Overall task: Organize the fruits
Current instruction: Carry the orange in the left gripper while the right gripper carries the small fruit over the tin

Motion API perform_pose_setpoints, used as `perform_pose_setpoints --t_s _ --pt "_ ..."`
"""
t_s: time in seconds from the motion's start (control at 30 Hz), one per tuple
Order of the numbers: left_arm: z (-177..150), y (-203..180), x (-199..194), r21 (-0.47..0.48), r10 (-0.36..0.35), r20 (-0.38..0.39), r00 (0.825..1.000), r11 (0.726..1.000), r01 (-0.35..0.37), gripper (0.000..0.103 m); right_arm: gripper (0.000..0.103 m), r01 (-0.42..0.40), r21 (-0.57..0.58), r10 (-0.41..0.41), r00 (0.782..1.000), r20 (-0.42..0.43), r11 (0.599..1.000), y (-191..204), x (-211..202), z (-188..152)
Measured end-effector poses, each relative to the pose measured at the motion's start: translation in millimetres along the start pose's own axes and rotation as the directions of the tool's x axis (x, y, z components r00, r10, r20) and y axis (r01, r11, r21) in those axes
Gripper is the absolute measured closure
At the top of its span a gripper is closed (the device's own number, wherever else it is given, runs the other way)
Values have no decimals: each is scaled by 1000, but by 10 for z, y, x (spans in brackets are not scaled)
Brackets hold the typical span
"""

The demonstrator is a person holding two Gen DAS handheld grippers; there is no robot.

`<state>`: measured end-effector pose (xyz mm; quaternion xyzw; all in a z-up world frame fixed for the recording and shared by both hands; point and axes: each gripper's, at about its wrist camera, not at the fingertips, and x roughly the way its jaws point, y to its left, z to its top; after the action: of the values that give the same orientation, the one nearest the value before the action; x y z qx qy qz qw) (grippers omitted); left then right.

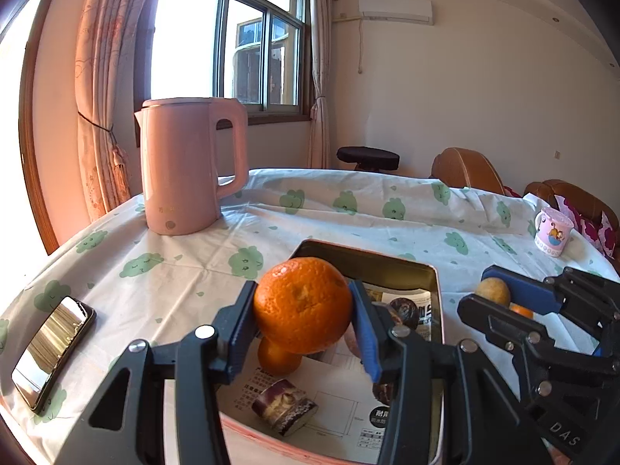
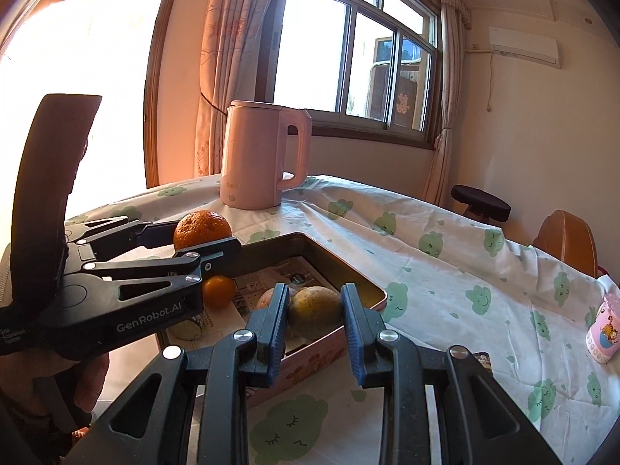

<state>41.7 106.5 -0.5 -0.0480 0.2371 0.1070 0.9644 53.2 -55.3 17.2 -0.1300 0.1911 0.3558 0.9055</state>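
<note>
My left gripper [image 1: 302, 306] is shut on a large orange [image 1: 304, 304] and holds it above the open metal tin [image 1: 436, 283]. In the right wrist view the left gripper [image 2: 201, 238] and its orange [image 2: 201, 228] show at the left, over the tin [image 2: 348, 271]. My right gripper [image 2: 316, 306] is shut on a yellowish-brown round fruit [image 2: 316, 310] above the tin's near right corner; it shows in the left wrist view [image 1: 492, 292] at the right. Inside the tin lie a small orange [image 1: 277, 358], dark dried fruits [image 1: 405, 310] and a wrapped snack [image 1: 285, 407] on printed paper.
A pink kettle [image 1: 190, 166] stands at the back left of the clothed table [image 1: 348, 209]. A phone [image 1: 52, 348] lies at the left near the table's edge. A pink cartoon mug [image 1: 552, 232] stands at the right. Brown chairs [image 1: 465, 168] stand behind the table.
</note>
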Motion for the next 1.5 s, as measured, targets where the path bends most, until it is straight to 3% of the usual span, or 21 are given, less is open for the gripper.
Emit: perform_pose_setpoints --t_s 0.7,1.5 --pt "-100 192 118 -32 4 -55 998 999 -6 55 73 -54 -24 52 996 -71 998 251 387 2" --pt "-114 202 164 -35 7 -81 997 999 -10 53 73 -76 -31 72 991 -112 997 293 483 -25"
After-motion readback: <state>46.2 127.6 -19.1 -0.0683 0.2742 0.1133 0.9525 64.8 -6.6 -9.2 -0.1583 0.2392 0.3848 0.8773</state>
